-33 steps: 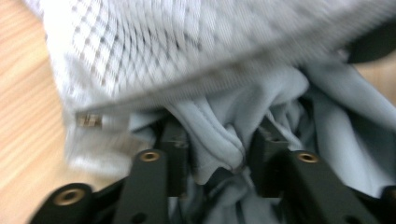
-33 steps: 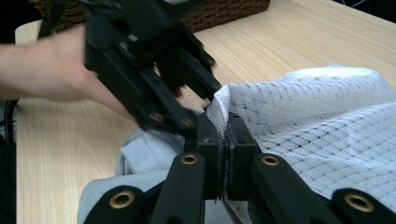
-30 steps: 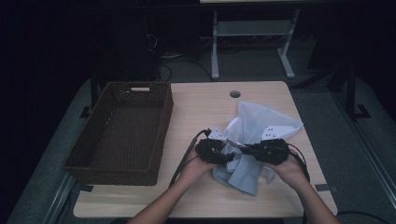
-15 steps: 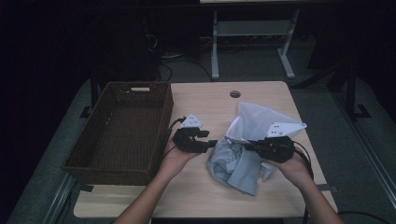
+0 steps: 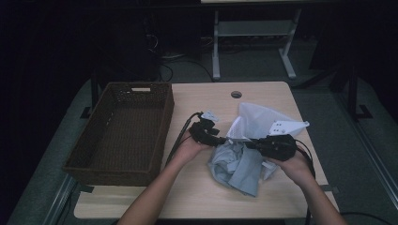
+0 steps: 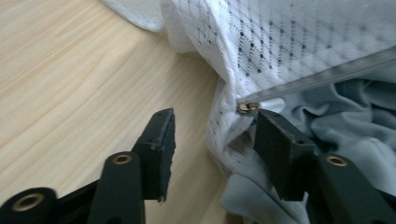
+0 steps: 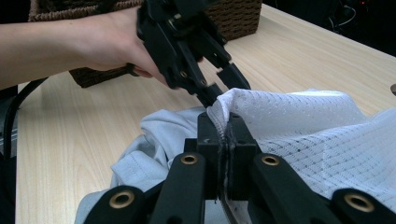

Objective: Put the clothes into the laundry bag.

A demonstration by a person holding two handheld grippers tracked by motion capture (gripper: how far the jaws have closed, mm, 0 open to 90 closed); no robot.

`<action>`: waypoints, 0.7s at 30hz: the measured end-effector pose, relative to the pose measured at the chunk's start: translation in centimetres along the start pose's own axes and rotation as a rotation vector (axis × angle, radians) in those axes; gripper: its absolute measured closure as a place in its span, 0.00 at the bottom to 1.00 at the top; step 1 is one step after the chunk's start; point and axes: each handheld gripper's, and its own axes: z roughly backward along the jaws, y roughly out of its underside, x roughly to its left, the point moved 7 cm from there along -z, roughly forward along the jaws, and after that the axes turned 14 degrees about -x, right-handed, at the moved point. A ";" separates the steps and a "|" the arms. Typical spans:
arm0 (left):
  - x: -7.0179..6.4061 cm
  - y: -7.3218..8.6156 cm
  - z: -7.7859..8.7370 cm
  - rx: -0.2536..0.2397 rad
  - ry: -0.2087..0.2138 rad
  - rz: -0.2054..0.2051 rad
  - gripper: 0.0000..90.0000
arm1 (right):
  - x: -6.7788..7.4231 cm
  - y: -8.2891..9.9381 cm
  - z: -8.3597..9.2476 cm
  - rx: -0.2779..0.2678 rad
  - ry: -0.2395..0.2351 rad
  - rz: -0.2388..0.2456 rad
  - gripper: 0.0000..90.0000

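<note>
From above, the right gripper (image 5: pixel 251 143) pinches the white mesh bag (image 5: pixel 263 123) over the blue garment (image 5: pixel 237 168); up close, the left gripper (image 6: pixel 212 140) gapes around the zipper end (image 6: pixel 246 108), so close squarely there.

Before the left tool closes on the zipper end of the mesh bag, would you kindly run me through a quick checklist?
1. Right tool shut on the mesh bag edge: ok.
2. Left tool open, pads apart: ok.
3. Zipper pull between the left pads: not ok; it sits at the tip of one pad.
4. Light blue garment clear of the left tool: not ok; folds lie beside one pad.
5. Garment partly inside the bag: cannot tell.
6. Wicker basket free of both hands: ok.
</note>
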 end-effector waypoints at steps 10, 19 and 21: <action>-0.8 0.3 -0.8 0.071 0.056 -0.038 0.94 | -0.1 0.0 -0.1 0.000 -0.002 0.002 0.95; -1.5 1.2 2.0 0.064 0.029 -0.043 0.96 | -0.6 0.3 -0.1 0.002 0.011 -0.005 0.96; -1.7 1.6 2.6 0.061 0.026 -0.020 0.96 | -0.6 0.4 -0.2 0.007 0.015 -0.007 0.96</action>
